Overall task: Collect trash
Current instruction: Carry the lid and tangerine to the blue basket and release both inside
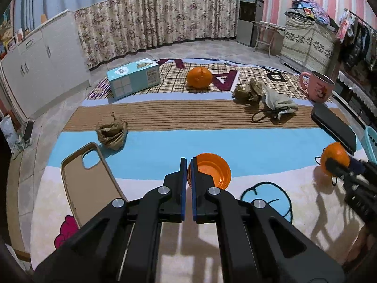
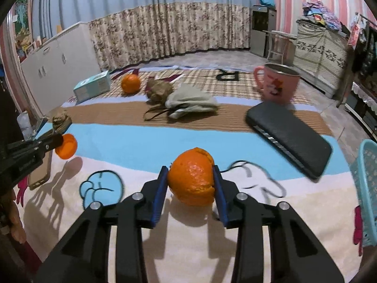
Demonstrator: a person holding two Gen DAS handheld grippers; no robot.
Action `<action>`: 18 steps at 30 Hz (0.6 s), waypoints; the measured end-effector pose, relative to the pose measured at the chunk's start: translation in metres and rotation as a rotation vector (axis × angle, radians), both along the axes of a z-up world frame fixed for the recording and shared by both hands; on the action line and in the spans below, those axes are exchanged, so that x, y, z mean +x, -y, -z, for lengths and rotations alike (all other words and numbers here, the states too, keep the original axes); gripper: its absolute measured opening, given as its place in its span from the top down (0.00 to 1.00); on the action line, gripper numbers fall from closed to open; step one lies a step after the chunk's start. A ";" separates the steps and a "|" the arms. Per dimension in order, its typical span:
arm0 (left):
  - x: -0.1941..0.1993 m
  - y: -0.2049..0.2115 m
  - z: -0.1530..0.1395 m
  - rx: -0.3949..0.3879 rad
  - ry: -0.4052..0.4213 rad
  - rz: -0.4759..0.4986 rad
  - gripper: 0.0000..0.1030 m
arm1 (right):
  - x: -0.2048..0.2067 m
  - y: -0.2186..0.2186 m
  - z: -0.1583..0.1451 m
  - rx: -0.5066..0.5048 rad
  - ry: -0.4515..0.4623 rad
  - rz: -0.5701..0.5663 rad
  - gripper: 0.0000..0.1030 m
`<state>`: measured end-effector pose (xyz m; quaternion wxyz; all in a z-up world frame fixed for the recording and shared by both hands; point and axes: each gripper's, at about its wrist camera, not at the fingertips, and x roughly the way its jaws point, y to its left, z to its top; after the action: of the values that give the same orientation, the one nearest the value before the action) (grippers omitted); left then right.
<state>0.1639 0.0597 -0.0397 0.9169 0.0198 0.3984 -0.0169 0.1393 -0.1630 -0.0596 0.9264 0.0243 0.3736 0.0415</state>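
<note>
My left gripper [image 1: 188, 162] is shut on the rim of a hollow orange peel [image 1: 212, 171] and holds it above the cloth; it also shows in the right wrist view [image 2: 67, 146]. My right gripper [image 2: 190, 173] is shut on another orange peel [image 2: 192, 179], lifted off the cloth; it shows in the left wrist view [image 1: 335, 158]. A third orange peel [image 1: 199, 76] lies at the back. Two crumpled brown papers [image 1: 110, 133] [image 1: 247, 92] lie on the cloth.
A phone case [image 1: 87, 181], a blue box [image 1: 133, 76], a grey pouch with a cord [image 1: 278, 101], a pink mug [image 1: 317, 86] and a black case [image 2: 289, 136] lie on the patterned cloth. A teal basket [image 2: 367, 188] stands at the right edge.
</note>
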 end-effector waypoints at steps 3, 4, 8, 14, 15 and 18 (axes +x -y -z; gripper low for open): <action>-0.001 0.011 -0.002 -0.008 0.002 0.027 0.98 | -0.003 0.017 -0.005 -0.002 0.015 0.019 0.64; -0.002 0.018 -0.004 0.001 0.006 0.041 0.98 | -0.005 0.025 -0.008 -0.020 0.027 0.030 0.64; -0.009 0.051 -0.018 0.039 0.066 0.113 0.98 | -0.014 0.059 -0.022 -0.041 0.064 0.072 0.64; -0.020 0.118 -0.038 0.005 0.137 0.244 0.98 | -0.034 0.125 -0.040 -0.058 0.109 0.161 0.64; -0.021 0.132 -0.039 -0.006 0.144 0.266 0.98 | -0.038 0.138 -0.041 -0.080 0.111 0.179 0.64; -0.023 0.176 -0.038 -0.033 0.153 0.329 0.98 | -0.051 0.177 -0.040 -0.100 0.105 0.236 0.64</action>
<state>0.1408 -0.1159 -0.0013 0.9295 0.0709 0.3185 -0.1718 0.0881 -0.3398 -0.0201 0.9432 0.0198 0.3205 -0.0851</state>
